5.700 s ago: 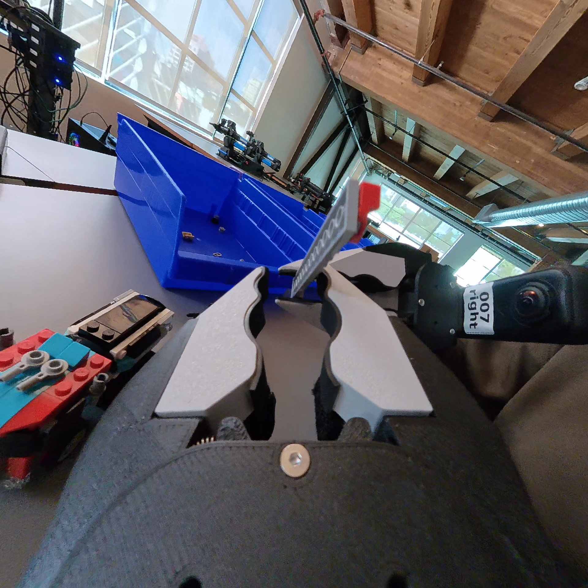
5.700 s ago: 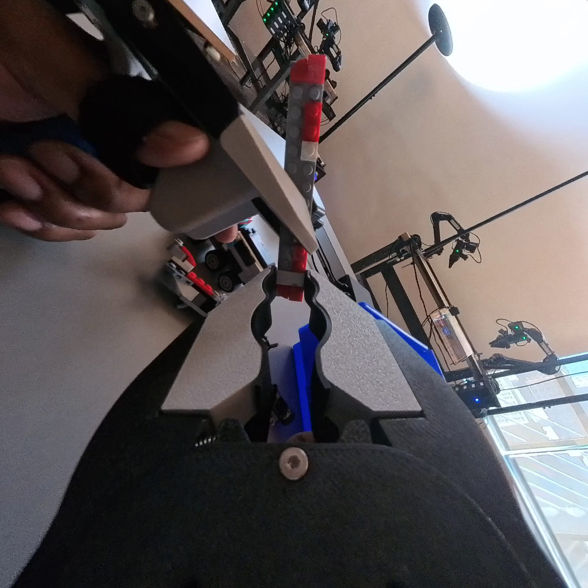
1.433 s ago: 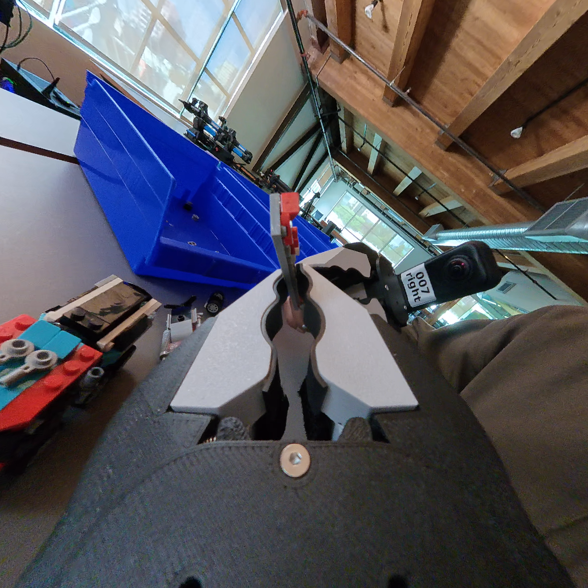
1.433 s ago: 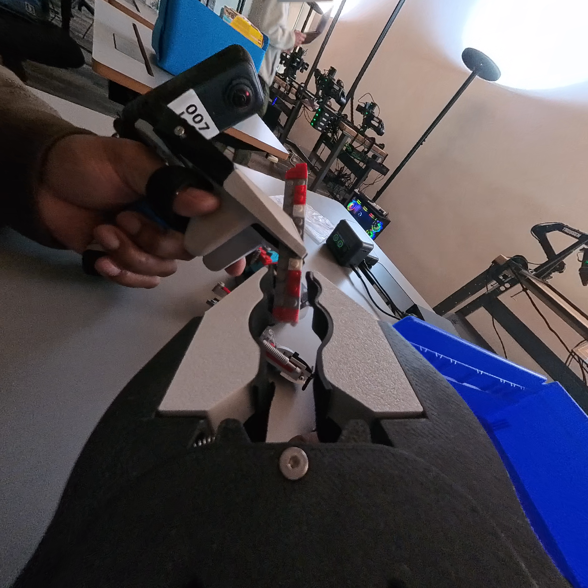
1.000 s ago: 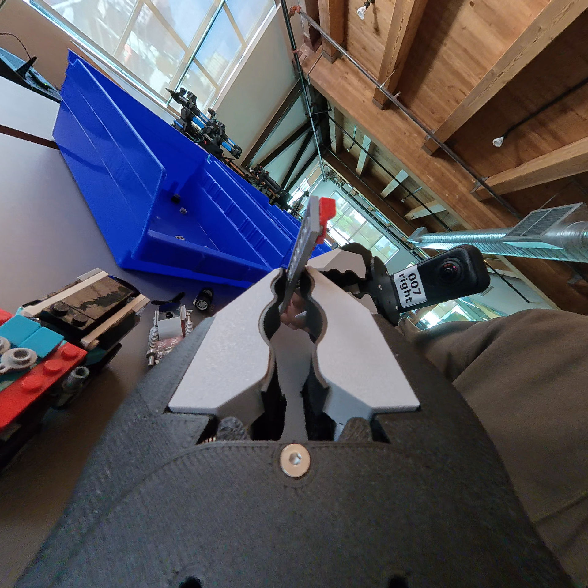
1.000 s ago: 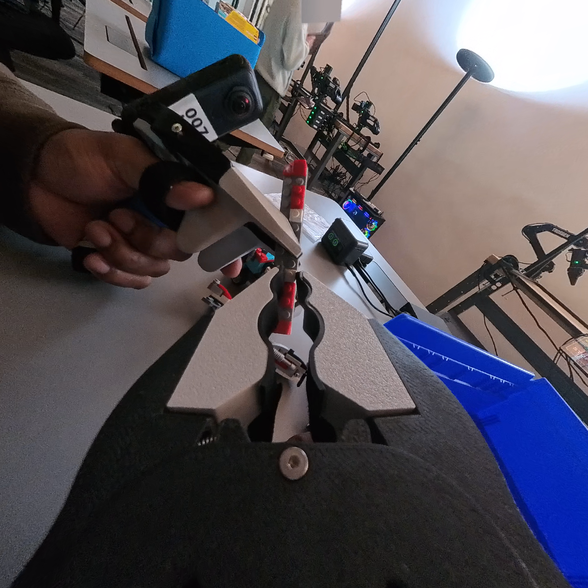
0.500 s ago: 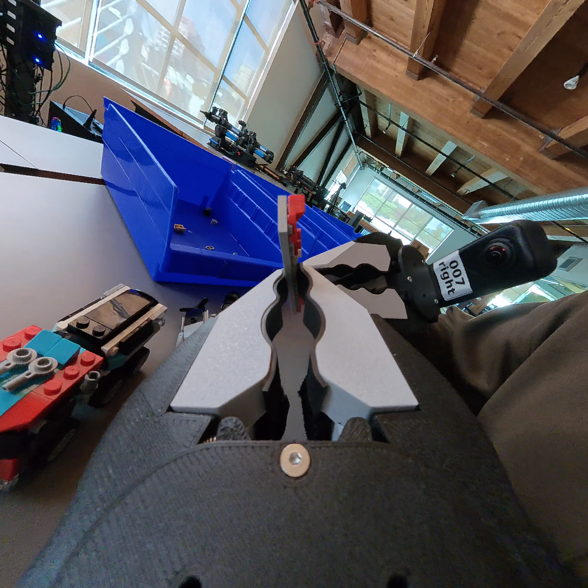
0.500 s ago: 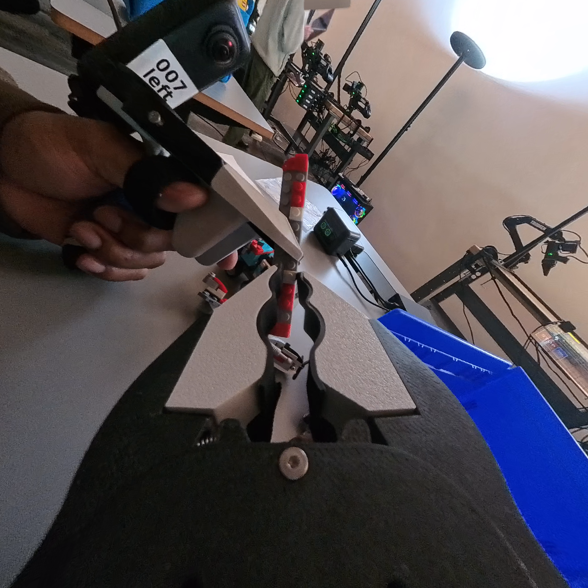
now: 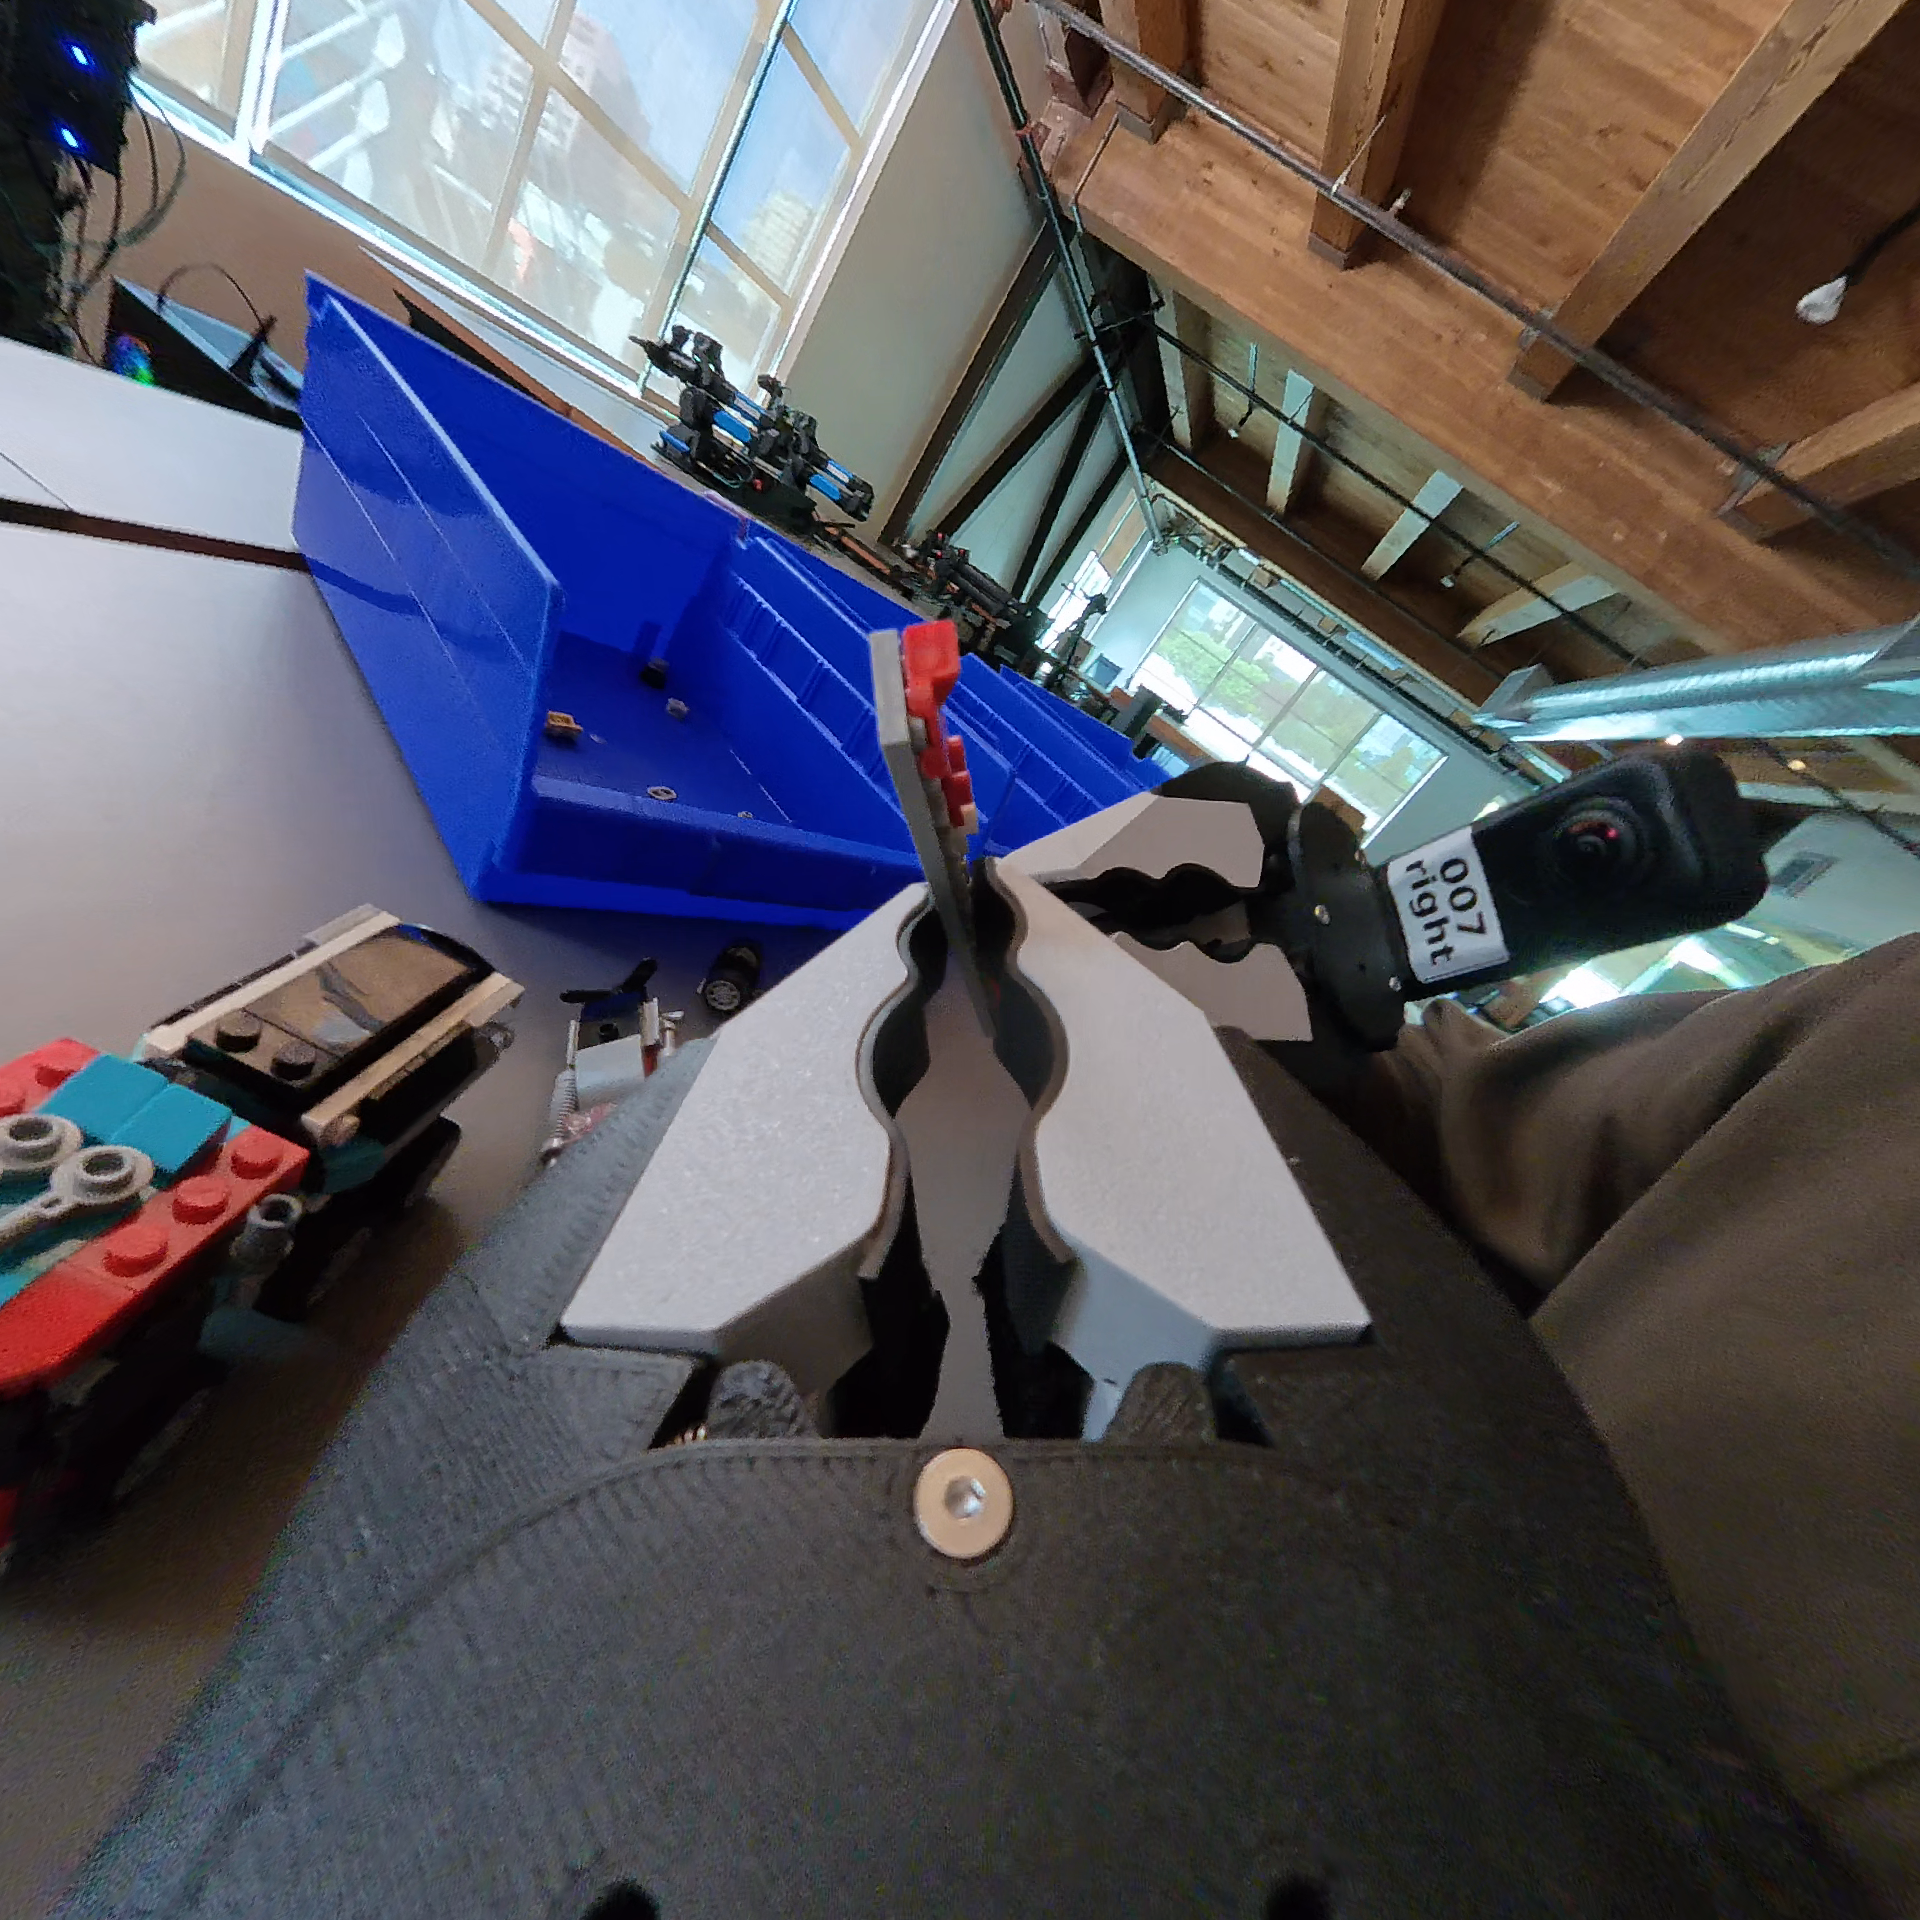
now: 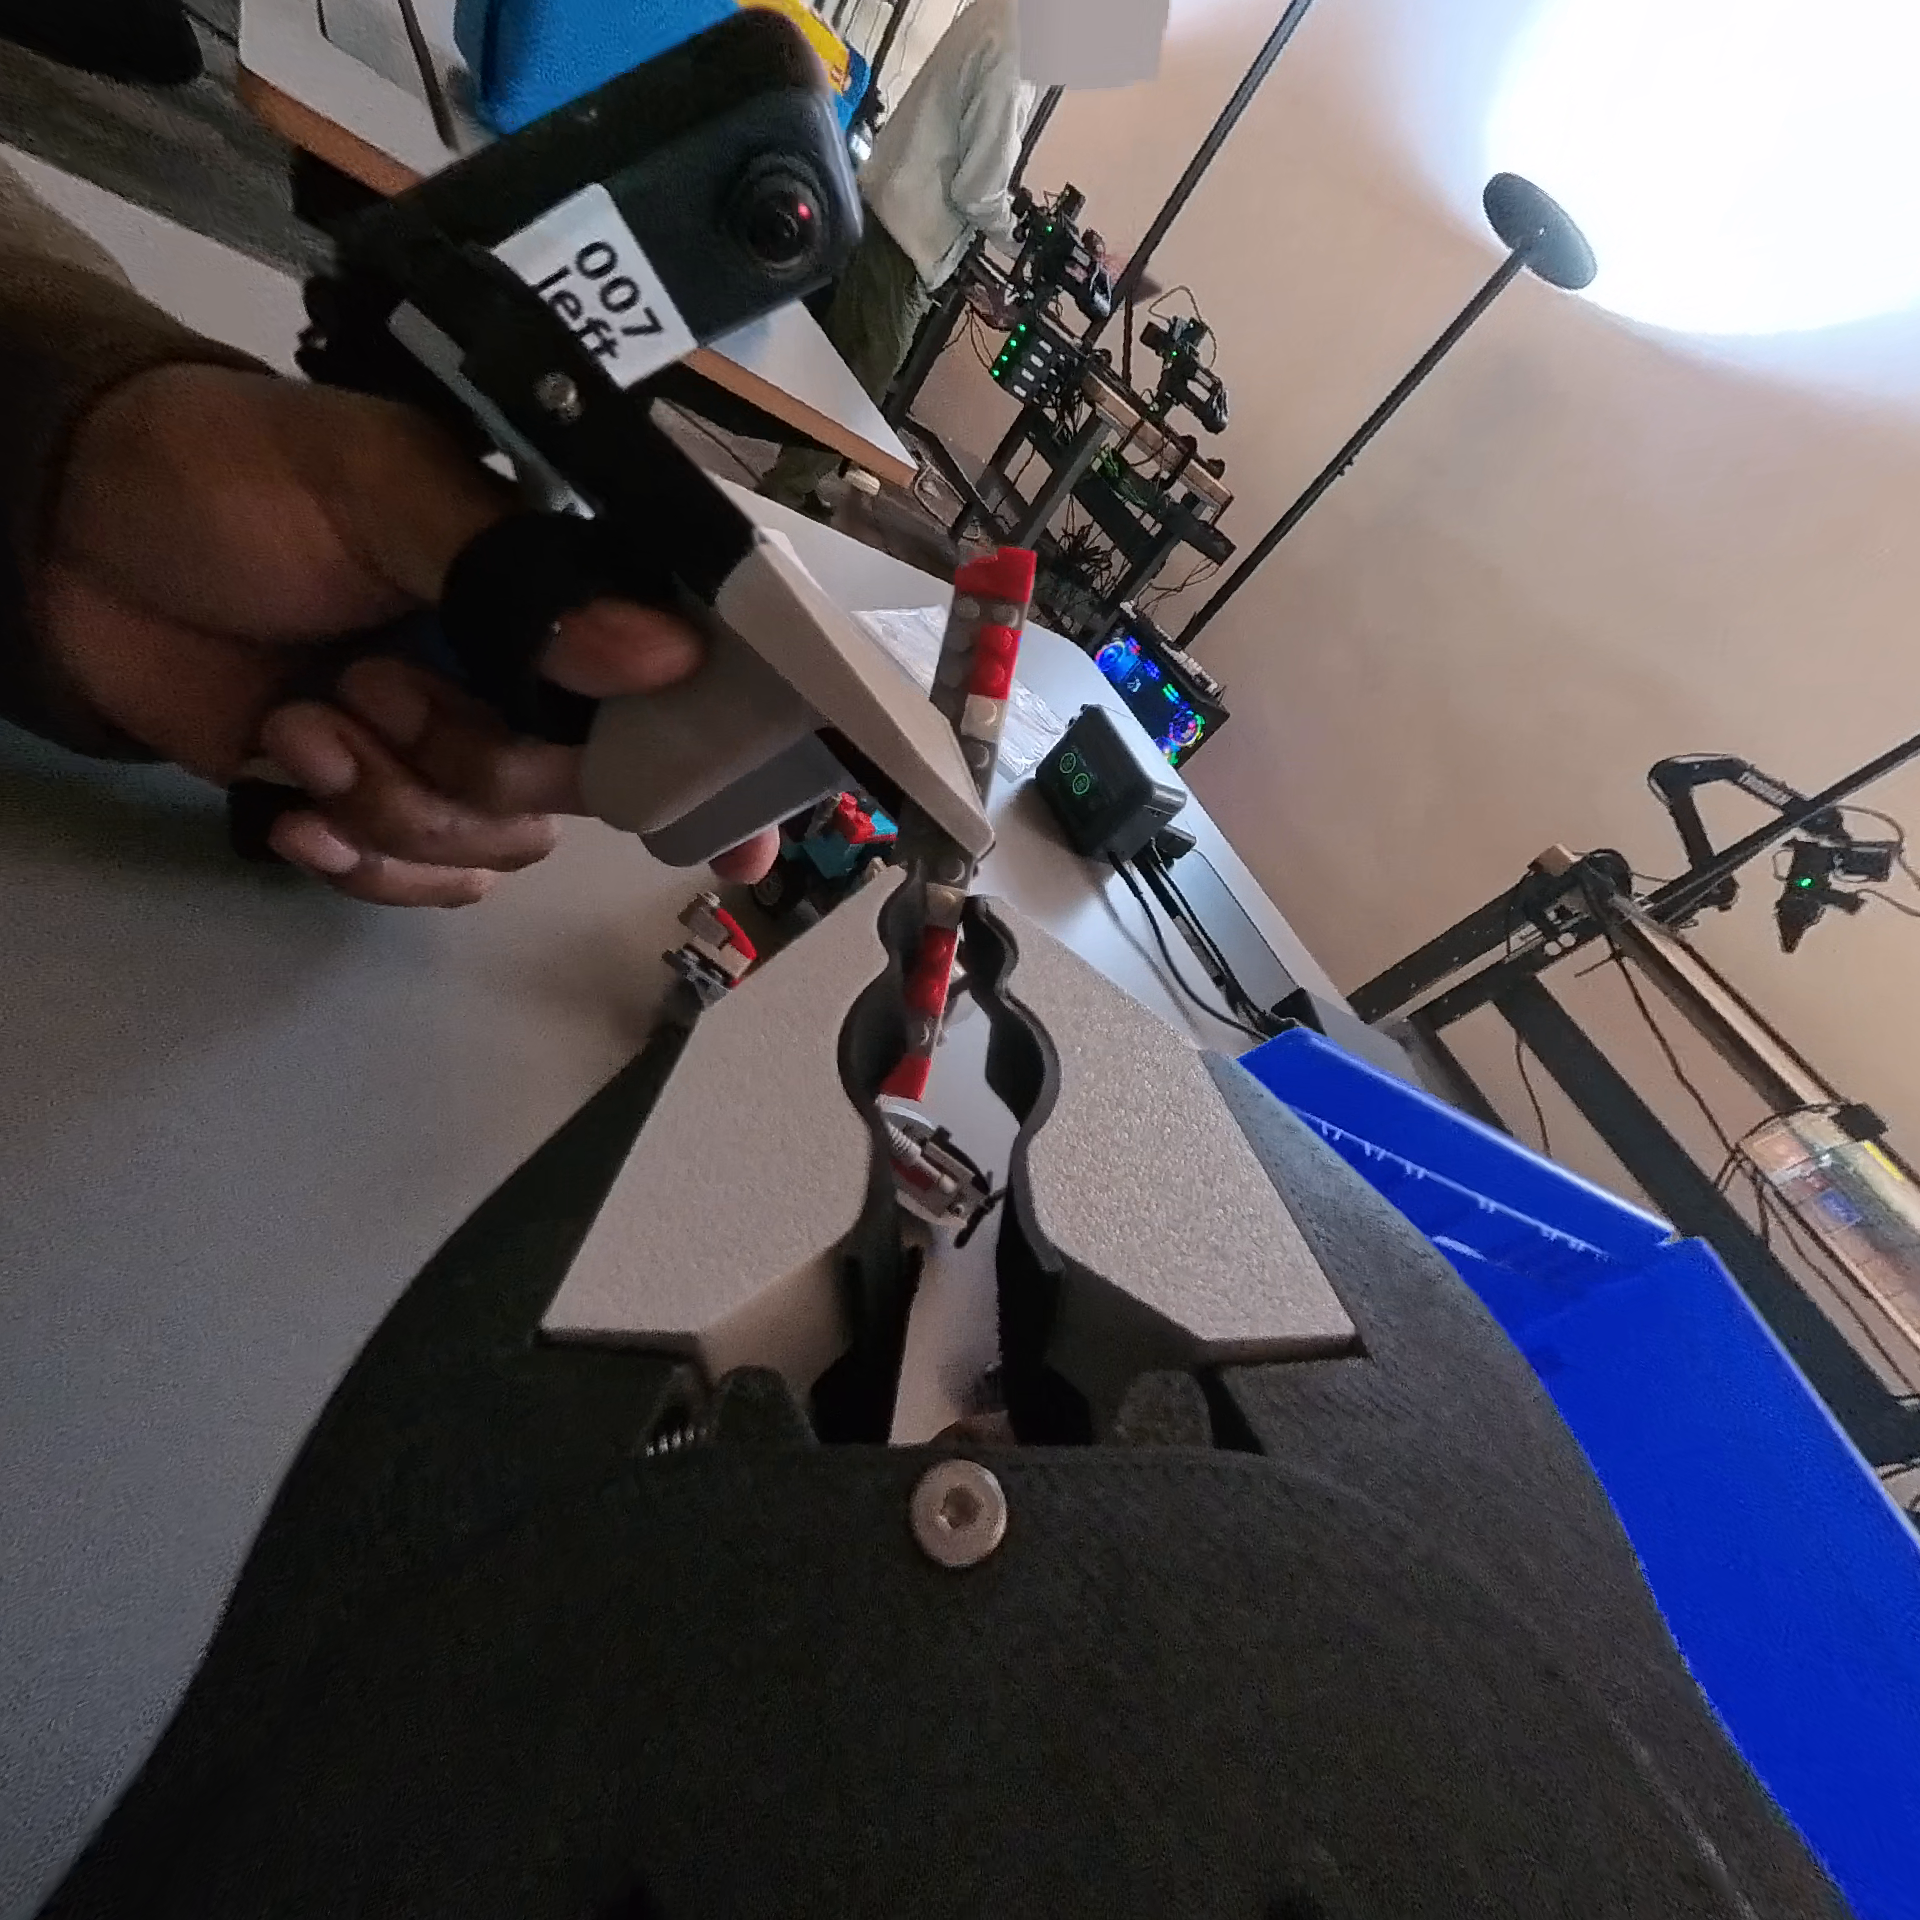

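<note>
The grey table (image 9: 156,644) stands in a large room with timber ceiling beams (image 9: 1455,156), tall windows (image 9: 499,135) and a metal duct (image 9: 1704,691) at 3 o'clock in the left wrist view. The right wrist view shows a tan wall, a floor lamp (image 10: 1538,244) at 1 o'clock, equipment racks, and a person standing far back at 12 o'clock.

Count: one blue bin (image 9: 644,665) with a few small parts inside; one red-and-teal brick vehicle (image 9: 135,1195) at 9 o'clock; one black-and-white brick piece (image 9: 332,987) just beside it; some small loose parts (image 9: 623,1029) on the table; one black device with green lights (image 10: 1107,779).

One long grey brick strip with red bricks (image 9: 930,769) is upright, off the table, between both tools. The left tongs (image 9: 961,883) are narrow and clamp its middle. The right tongs (image 10: 940,914) are narrow on its lower end; the near pad touches, and contact of the far pad cannot be told. A hand (image 10: 312,644) grips the left tool.
</note>
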Demonstrator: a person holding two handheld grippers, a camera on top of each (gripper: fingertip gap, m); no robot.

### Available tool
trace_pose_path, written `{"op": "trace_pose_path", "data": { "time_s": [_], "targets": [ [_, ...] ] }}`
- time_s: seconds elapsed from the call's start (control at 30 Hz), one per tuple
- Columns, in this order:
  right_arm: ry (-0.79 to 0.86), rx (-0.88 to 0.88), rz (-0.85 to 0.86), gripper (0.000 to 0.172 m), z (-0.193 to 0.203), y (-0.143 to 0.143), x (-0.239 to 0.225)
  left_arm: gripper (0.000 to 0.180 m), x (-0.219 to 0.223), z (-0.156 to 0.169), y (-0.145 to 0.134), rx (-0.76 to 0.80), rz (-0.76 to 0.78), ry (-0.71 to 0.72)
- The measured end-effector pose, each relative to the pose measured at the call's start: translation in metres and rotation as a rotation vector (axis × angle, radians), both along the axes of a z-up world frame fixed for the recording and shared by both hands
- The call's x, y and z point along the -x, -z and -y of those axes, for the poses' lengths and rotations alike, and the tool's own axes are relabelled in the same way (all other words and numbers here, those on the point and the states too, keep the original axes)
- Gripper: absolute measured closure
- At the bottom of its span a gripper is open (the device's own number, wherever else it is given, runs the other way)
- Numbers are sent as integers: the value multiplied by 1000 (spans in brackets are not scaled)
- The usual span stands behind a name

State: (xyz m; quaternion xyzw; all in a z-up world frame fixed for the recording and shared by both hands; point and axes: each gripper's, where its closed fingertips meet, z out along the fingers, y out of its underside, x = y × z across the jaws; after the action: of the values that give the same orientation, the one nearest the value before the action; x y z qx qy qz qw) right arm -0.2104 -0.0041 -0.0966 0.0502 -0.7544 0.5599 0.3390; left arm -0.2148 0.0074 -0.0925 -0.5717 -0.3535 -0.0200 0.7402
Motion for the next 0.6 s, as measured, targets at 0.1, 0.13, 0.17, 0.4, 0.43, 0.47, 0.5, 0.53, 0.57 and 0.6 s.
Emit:
{"op": "trace_pose_path", "data": {
  "time_s": [0.1,0.13,0.17,0.4,0.43,0.47,0.5,0.53,0.57,0.6],
  "targets": [
    [-2,-22,-52,165,0,1,-1,174,0,0,1,-56,59,42],
    [-6,-27,-67,166,-1,1,-1,174,0,-1,1,-74,77,58],
    [-10,-32,-81,166,-1,1,-1,174,-1,-1,2,-92,96,74],
    [-33,-99,-186,166,-4,3,-3,174,-2,-4,5,-104,132,115],
    [-36,-108,-194,166,-4,4,-3,174,-2,-5,5,-79,115,106],
    [-38,-112,-198,166,-4,4,-4,174,-3,-5,5,-50,91,94],
    [-35,-111,-197,166,-4,4,-3,174,-3,-5,5,-21,63,77],
    [-28,-108,-192,166,-4,4,-3,174,-2,-5,4,10,35,56],
    [-19,-103,-184,166,-4,4,-2,174,-2,-4,4,42,5,33],
    [-11,-97,-174,166,-3,4,-2,174,-2,-4,4,68,-20,14]
  ]
}}
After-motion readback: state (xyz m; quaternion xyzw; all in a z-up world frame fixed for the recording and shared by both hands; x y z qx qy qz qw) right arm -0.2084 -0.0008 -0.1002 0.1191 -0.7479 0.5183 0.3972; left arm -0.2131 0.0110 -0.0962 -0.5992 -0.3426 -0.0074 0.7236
